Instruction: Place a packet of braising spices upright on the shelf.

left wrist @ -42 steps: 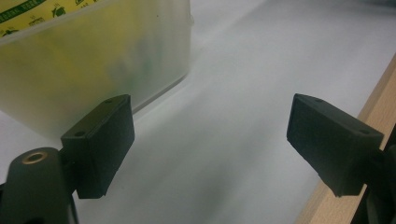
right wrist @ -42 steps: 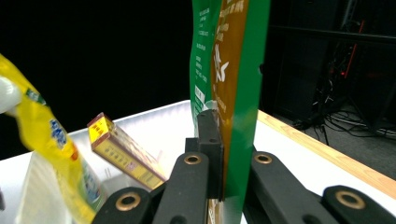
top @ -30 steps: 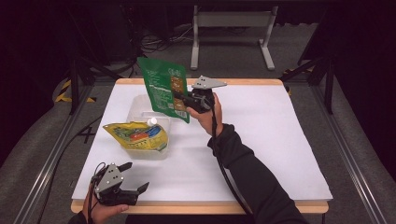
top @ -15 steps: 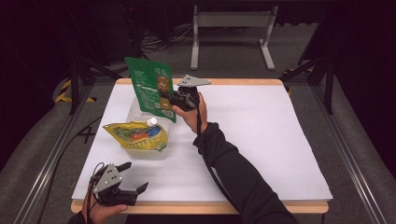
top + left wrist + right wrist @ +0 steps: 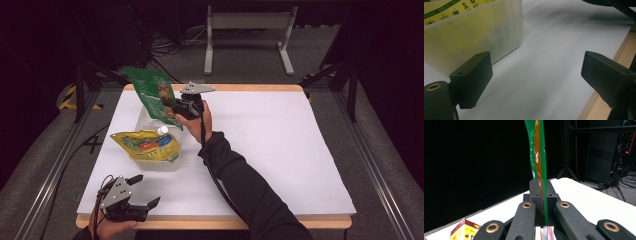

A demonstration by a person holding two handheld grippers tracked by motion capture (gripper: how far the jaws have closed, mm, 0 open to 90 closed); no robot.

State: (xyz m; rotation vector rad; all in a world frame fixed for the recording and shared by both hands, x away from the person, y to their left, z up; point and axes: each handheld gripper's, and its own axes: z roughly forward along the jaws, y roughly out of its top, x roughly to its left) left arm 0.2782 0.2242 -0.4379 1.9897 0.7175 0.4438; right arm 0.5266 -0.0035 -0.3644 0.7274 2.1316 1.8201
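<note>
**Green pouch held above the bin**

The green pouch (image 5: 150, 95) hangs edge-pinched in the closed right gripper (image 5: 172, 106), just above the clear bin's (image 5: 150, 167) far end, probably for dropping in beside the yellow pouch (image 5: 145, 145). The left gripper (image 5: 142, 192) rests near the bin, jaws apart, empty.
</note>
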